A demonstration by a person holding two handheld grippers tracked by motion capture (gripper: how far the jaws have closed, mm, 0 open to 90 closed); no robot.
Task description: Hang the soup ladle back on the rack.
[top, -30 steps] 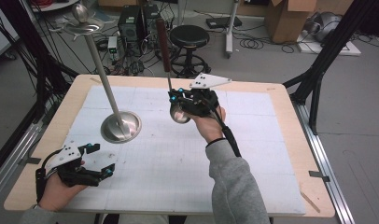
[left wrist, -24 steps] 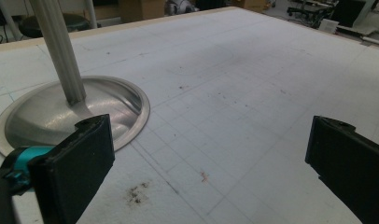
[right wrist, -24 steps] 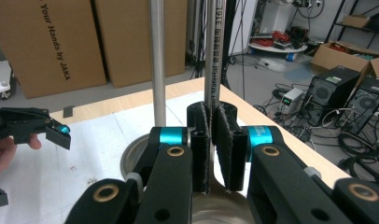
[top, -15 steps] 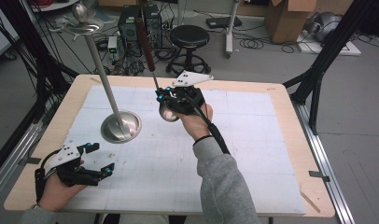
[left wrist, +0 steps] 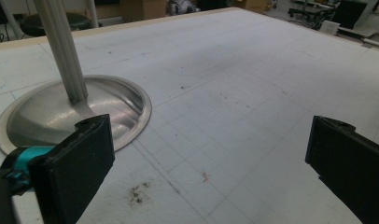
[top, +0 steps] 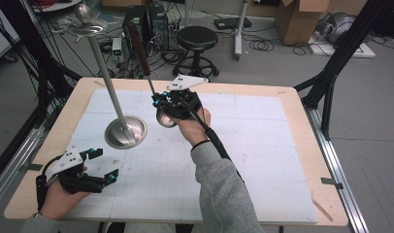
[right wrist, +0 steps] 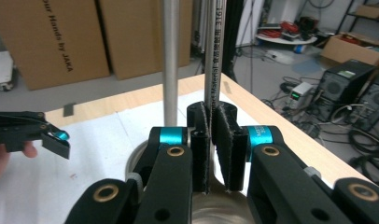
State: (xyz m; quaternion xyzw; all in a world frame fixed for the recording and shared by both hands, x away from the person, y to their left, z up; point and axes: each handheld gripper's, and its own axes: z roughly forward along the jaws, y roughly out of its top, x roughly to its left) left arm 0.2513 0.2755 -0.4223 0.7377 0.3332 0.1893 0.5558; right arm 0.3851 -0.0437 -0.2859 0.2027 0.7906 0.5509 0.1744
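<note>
Your right tool (top: 162,103) has carried the ladle (top: 165,118) leftward across the desk (top: 263,145) since the earlier frames, and it now sits close to the tall metal stand (top: 125,131), whose round base rests on the white gridded mat. The ladle's bowl hangs just above the mat beside that base, and its dark wooden handle (top: 138,48) tilts up and away toward the stand's top dish (top: 87,25). Your left tool (top: 95,167) rests near the front left corner, well apart from the ladle.

The step in hand looks like bringing the ladle to the stand, probably to hang or rest it up top. Keep the handle clear of the stand's pole (right wrist: 171,60), which the right gripper view shows just beside the ladle's steel shaft (right wrist: 214,51). Lift before you swing in, so the bowl does not knock the base and tip the stand.

Your right tool is pressed together on the ladle's shaft, the two black pads pinching it low, near the bowl. That grip leaves a long handle above it, so move slowly. Your left tool stands spread wide, holding nothing, with the stand's base (left wrist: 47,112) just ahead of its left jaw.
</note>
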